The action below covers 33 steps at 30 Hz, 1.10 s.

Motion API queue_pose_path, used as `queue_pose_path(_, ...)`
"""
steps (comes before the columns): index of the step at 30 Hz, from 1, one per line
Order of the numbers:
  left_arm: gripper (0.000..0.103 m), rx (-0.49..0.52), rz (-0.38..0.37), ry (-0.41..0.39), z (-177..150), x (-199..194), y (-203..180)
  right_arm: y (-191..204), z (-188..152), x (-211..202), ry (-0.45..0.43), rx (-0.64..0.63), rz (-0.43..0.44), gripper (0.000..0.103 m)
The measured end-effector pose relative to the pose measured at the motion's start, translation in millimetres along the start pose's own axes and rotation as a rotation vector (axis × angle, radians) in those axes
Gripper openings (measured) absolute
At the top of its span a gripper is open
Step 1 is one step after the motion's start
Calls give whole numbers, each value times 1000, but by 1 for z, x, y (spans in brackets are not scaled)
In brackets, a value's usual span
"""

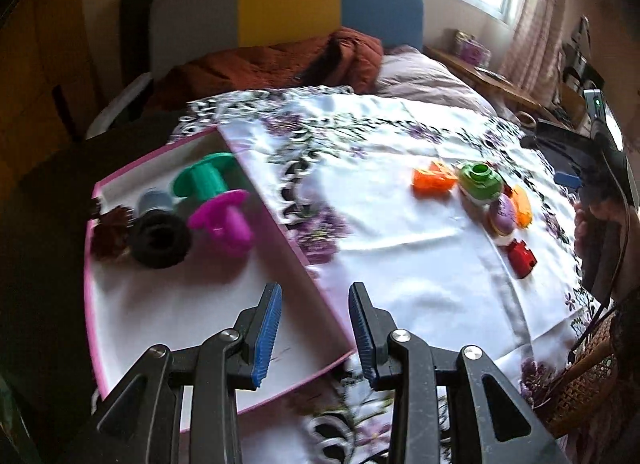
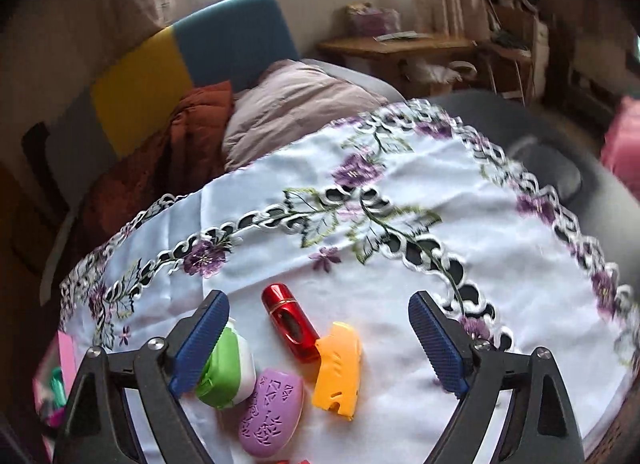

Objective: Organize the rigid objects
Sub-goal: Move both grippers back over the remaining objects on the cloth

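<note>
A pink-rimmed white tray (image 1: 160, 312) lies at the left on the flowered tablecloth (image 1: 400, 264). It holds a green spool (image 1: 204, 179), a magenta spool (image 1: 224, 219), a black ring (image 1: 160, 240), a grey piece (image 1: 154, 201) and a dark brown piece (image 1: 110, 229). My left gripper (image 1: 314, 334) is open and empty above the tray's right rim. My right gripper (image 2: 318, 342) is open and empty above a group of small things: a red tube (image 2: 290, 322), an orange piece (image 2: 336, 370), a purple oval (image 2: 272, 406) and a green-and-white piece (image 2: 228, 372).
In the left wrist view the same group lies at the right with an orange block (image 1: 434, 177) and a red block (image 1: 522, 258). A bed with pillow (image 2: 288, 111) and rust blanket (image 2: 172, 151) lies behind the table. A wicker basket (image 1: 588, 376) stands at the right edge.
</note>
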<state>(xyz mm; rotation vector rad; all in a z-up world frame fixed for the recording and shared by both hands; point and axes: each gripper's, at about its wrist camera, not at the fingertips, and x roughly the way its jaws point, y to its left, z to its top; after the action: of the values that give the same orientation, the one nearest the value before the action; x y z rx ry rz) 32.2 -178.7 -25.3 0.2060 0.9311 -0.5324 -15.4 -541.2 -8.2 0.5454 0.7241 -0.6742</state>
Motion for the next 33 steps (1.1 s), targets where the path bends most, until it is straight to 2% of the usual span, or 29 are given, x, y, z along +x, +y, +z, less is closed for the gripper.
queue_pose_path(4,35,22,-34,26,7,13,-18,-7,0,3,20,45,6,92)
queue_pose_path(14,35,119,-61,53,39,49,-56,-5,1,4,25,44,32,92)
queue_pose_path(16,39,138,-74,62,45,56,-63,-7,2,3,25,54,39,93)
queue_pose_path(23,40,196,-136,104,68,86,-84,-8,3,5,38,70,60,93)
queue_pose_path(33,41,319,-189,106,101,115,-114,-8,2,6,51,86,90,94)
